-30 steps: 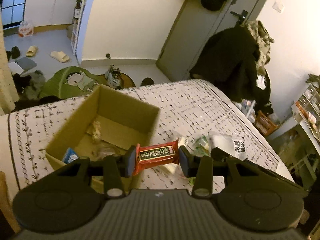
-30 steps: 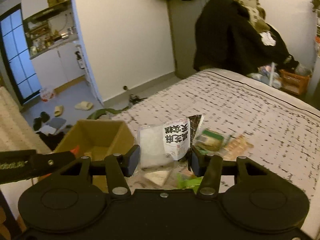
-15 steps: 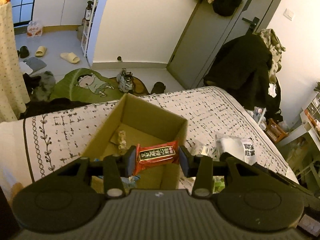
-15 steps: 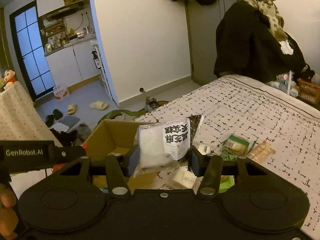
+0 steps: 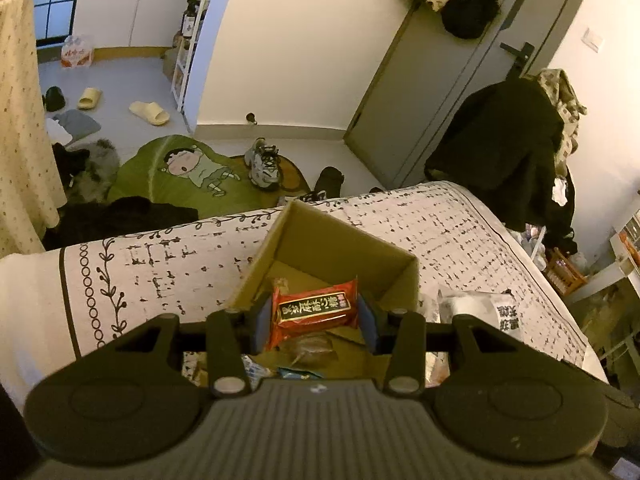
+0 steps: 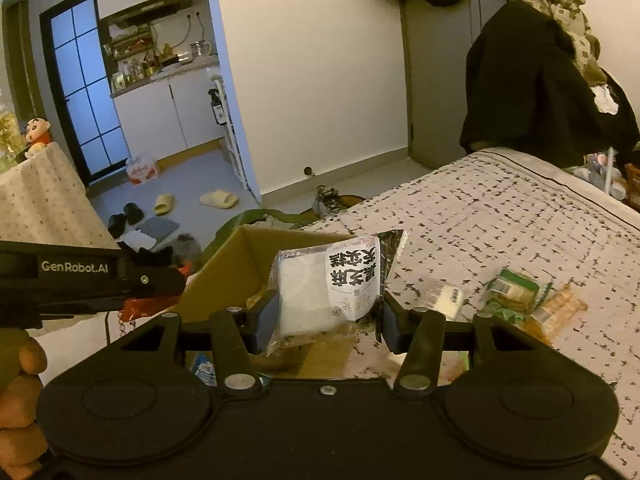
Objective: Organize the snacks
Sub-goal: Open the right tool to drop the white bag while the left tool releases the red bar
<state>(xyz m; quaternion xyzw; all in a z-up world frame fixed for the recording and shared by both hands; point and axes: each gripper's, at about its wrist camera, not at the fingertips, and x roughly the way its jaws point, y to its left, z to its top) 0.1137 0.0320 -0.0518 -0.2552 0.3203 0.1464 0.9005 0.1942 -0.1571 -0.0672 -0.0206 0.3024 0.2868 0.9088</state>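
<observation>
- The open brown cardboard box (image 5: 340, 256) sits on the white patterned bedspread (image 5: 160, 264) at the centre of the left wrist view. It looks like the collecting bin: a few wrapped snacks already lie on its floor.
- The left gripper (image 5: 316, 316) is closed on a red foil snack packet with a black label (image 5: 314, 310), pinched flat between the two pads at lower centre. The jaws are only as wide as the packet. It hangs directly above the box opening, so I judge it is placed for a drop.
- The right gripper (image 6: 326, 316) clamps a white plastic snack bag with black lettering (image 6: 332, 284) at lower centre of the right wrist view. The jaws stand moderately apart and the bag sticks upward. It sits beside the box's right edge, probably waiting its turn.
- Loose snacks, among them a green-wrapped packet (image 6: 514, 288) and a small white packet (image 6: 450, 298), lie on the bedspread at right of that view, not yet boxed.
- The left tool's black body crosses the left edge of the right wrist view.
</observation>
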